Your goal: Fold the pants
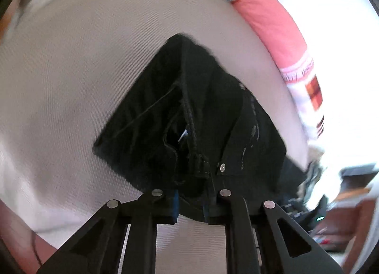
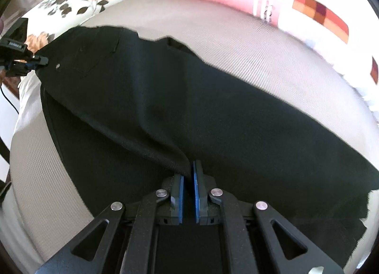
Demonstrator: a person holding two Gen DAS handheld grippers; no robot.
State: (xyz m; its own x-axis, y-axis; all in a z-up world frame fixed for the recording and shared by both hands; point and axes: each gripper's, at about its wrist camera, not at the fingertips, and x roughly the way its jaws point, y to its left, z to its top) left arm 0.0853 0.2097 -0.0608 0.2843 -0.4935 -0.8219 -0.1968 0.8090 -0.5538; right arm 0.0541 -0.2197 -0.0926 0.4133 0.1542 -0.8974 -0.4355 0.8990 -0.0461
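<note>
Nothing here can really be read. The left gripper (image 2: 35,60), seen from the right wrist camera, bears a small white label, its lettering too blurred to make out.

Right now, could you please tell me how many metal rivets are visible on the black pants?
1 in each view, probably the same rivet: a small silver metal rivet by the waistband near the left gripper, also seen on the black pants beside the pocket. Folds may hide others.
</note>
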